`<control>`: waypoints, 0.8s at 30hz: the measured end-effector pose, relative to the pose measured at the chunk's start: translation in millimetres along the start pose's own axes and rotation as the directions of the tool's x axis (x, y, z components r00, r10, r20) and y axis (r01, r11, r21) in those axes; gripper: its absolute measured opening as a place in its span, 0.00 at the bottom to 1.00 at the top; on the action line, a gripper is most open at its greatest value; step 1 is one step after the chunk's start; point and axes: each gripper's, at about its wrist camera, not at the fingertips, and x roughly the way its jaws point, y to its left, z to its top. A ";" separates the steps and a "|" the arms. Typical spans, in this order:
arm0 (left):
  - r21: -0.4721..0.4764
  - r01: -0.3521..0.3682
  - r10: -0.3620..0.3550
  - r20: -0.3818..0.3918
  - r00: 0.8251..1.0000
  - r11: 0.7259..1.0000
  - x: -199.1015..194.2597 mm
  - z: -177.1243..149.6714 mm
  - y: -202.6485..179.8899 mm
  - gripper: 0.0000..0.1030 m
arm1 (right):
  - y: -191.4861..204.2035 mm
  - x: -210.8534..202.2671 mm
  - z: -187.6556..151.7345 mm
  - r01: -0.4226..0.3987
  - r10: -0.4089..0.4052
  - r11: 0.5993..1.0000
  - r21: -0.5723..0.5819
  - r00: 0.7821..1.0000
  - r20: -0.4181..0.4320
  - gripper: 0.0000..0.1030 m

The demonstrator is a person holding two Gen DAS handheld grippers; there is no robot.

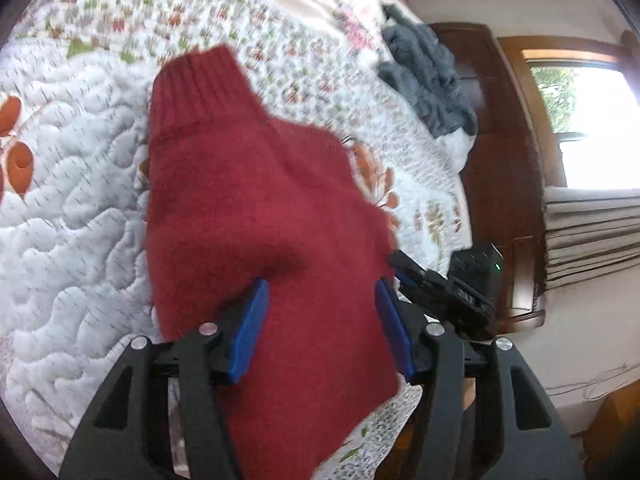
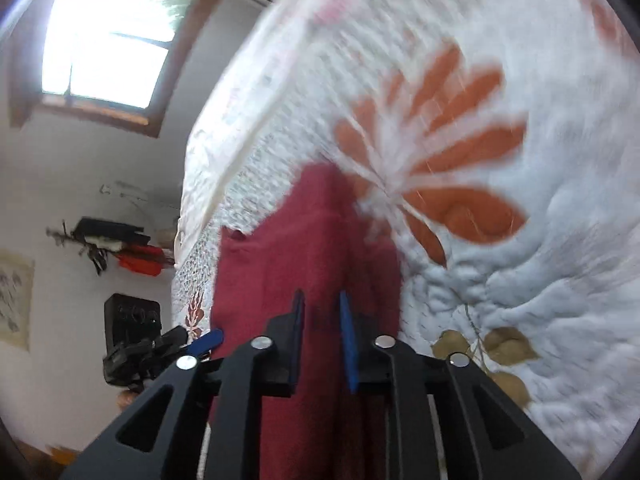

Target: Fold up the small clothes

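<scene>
Blue pads of the left gripper (image 1: pixel 322 292) stand wide apart with one red sweater (image 1: pixel 248 200) running between them toward its ribbed collar at 11 o'clock; whether they touch the cloth I cannot tell. Its lower hem is cut off behind the black fingers. On the quilt (image 1: pixel 72 208) at 2 o'clock lies one grey garment (image 1: pixel 428 76), beside a dark wooden headboard (image 1: pixel 496 160). From the right wrist, everything is smeared by motion. Narrowly spread, the right gripper (image 2: pixel 322 304) has the sweater (image 2: pixel 280 256) between its pads; its grip is unclear.
</scene>
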 end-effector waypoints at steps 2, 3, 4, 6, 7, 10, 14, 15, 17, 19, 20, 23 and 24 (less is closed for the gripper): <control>0.067 0.030 -0.032 0.022 0.999 0.997 -10.6 -3.8 -16.2 0.53 | 29.1 -7.7 -6.8 -0.035 0.035 0.996 -0.078 0.999 -0.011 0.23; 0.092 0.044 -0.046 0.018 0.999 0.995 -11.2 -5.2 -22.4 0.53 | 37.4 -6.4 -10.4 -0.047 0.043 0.993 -0.109 0.998 -0.039 0.23; 0.109 0.036 -0.038 0.014 0.999 0.993 -9.0 -6.7 -24.6 0.53 | 46.4 3.5 -17.6 -0.049 0.035 0.988 -0.147 0.995 -0.097 0.23; 0.112 -0.045 0.047 -0.022 0.999 0.993 6.9 -7.3 -20.5 0.49 | 41.4 23.3 -22.6 0.002 -0.028 0.988 -0.157 0.986 -0.164 0.19; 0.091 -0.089 0.094 -0.054 0.994 0.992 18.2 -7.6 -9.8 0.40 | 31.5 34.8 -23.8 0.041 -0.069 0.989 -0.145 0.979 -0.192 0.14; 0.084 -0.138 0.144 -0.073 0.987 0.987 22.6 -9.1 0.5 0.33 | 2.6 42.6 -17.7 0.045 -0.060 0.996 -0.072 0.976 -0.211 0.00; 0.163 -0.038 0.045 -0.043 0.998 0.986 -12.1 -29.8 -27.5 0.41 | 26.6 13.4 -26.8 0.000 -0.020 0.993 -0.115 0.986 -0.165 0.02; 0.189 -0.009 0.018 -0.048 0.999 0.982 -19.7 -42.1 -32.7 0.41 | 36.1 8.6 -36.0 -0.035 0.011 0.990 -0.137 0.985 -0.173 0.02; 0.200 -0.026 0.039 -0.059 0.998 0.979 -20.5 -55.7 -32.4 0.41 | 41.9 11.5 -51.8 -0.048 0.010 0.983 -0.175 0.978 -0.210 0.02; 0.196 -0.105 0.122 -0.079 0.989 0.975 -6.0 -65.8 -18.1 0.31 | 35.0 25.6 -57.8 0.031 -0.074 0.981 -0.191 0.972 -0.222 0.00; 0.190 -0.134 0.152 -0.088 0.984 0.973 2.1 -69.6 -9.0 0.29 | 25.6 31.8 -58.9 0.050 -0.091 0.982 -0.180 0.970 -0.226 0.00; 0.164 -0.144 0.157 -0.074 0.985 0.976 2.1 -72.3 -2.5 0.27 | 21.6 34.1 -59.5 0.049 -0.072 0.992 -0.119 0.977 -0.201 0.00; 0.153 -0.136 0.147 -0.065 0.987 0.979 -2.1 -70.7 -4.8 0.32 | 30.4 25.3 -60.7 0.056 -0.077 0.991 -0.123 0.981 -0.180 0.00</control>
